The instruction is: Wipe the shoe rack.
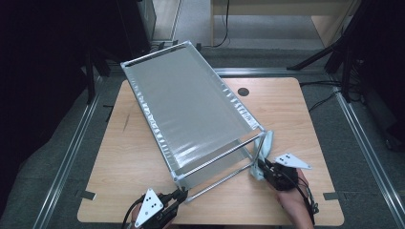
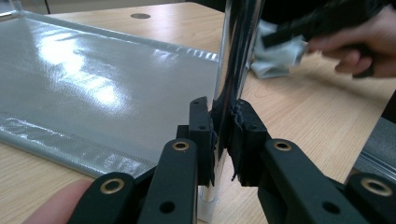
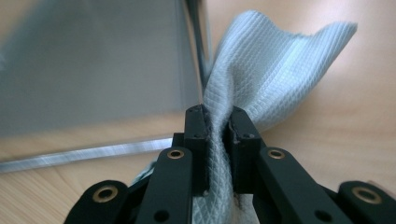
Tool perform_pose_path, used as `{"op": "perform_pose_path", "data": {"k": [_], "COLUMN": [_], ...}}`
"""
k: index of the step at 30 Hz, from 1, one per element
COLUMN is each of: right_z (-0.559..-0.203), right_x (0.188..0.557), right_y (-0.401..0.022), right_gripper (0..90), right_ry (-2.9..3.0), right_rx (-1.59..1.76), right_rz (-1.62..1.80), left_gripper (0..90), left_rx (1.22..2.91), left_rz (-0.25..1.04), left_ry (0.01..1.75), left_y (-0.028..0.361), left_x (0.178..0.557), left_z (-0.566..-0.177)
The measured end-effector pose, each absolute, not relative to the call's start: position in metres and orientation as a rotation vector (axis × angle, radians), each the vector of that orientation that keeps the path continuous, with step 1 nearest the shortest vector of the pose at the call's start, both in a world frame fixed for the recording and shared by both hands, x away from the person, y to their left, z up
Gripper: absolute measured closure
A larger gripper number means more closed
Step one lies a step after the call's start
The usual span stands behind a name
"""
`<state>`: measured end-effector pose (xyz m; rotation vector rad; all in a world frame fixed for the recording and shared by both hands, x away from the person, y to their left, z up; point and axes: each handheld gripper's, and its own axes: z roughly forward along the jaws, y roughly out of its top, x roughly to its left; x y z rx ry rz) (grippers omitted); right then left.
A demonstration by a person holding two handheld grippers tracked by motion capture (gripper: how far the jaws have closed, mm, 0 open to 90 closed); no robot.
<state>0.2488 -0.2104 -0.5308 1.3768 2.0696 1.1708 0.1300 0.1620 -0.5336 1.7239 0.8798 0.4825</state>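
A light wooden table (image 1: 143,157) is bearing a tilted chrome-tube rack with a grey mesh fabric panel (image 1: 191,107), one end raised, so its near posts are reachable. The left gripper (image 2: 223,135) is clamping an upright chrome post (image 2: 238,56) at the near corner, probably steadying the rack. The right gripper (image 3: 219,135) is pinching a pale blue-grey waffle-weave cloth (image 3: 271,60) against the other near post (image 1: 260,150), seemingly wiping it, though contact is hard to confirm.
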Motion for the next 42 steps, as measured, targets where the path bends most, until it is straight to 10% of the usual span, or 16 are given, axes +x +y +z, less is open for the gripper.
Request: {"op": "perform_pose_path", "data": {"k": [15,28,42], "right_z": [-0.468,-0.537,-0.465], "right_x": [0.213,0.235,0.215], "right_y": [-0.191,-0.158,-0.169], "right_gripper": [81.4,81.4,82.0], "right_ry": [1.914,2.167,1.767], "right_rx": [1.038,1.063,0.947], "right_rz": [1.449,1.176,1.335], "left_gripper": [81.1,81.1,81.1], "left_rx": [1.726,1.724,1.724], "left_rz": [0.483,0.483,0.485], "left_ry": [0.879,0.875,0.877], "left_y": [0.162,0.162,0.162], "left_x": [0.130,0.130,0.130], "left_z": [-0.534,-0.534,-0.534]}}
